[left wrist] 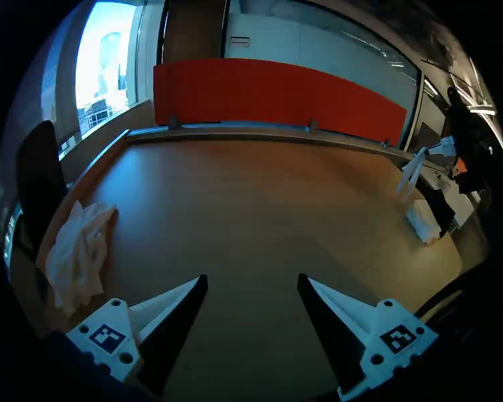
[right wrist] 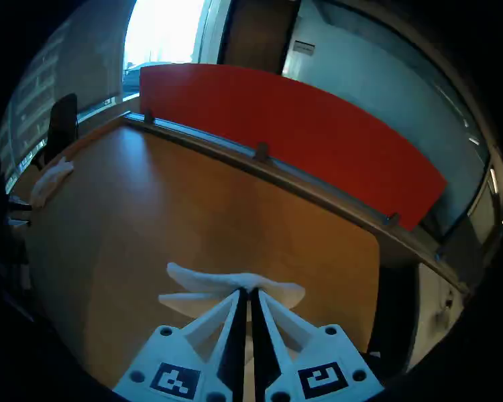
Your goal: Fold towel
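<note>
Holding white towel (right wrist: pixel 198 276) in right gripper (right wrist: pixel 246 291): fingers pressed together on a bunched fold, 6 o'clock in right gripper view, low over wooden table (right wrist: pixel 184 201). Can't tell whether hanging free or resting on the wood. Running left gripper (left wrist: pixel 251 277) spread wide, nothing between the fingers, pointed across bare table toward red divider (left wrist: pixel 278 94) at 12 o'clock. Also seeing a second cloth, crumpled towel (left wrist: pixel 77 254), heaped at 9 o'clock in left gripper view, right at the table edge beside dark chair (left wrist: pixel 40 174); likely the same heap far off at 9 o'clock in right gripper view. Handling guess: light, limp, zero stiffness, not fragile, grippy weave rather than slippery. Expect sag and bunching from a single pinch, and extra layers caught if grabbed mid-heap. Better to hunt for a hem or corner, pinch just inside the edge, take the neighbouring corner with the open gripper, pull taut, lay flat on the table, then fold. Fold itself not started, judging by the bunched shape.
</note>
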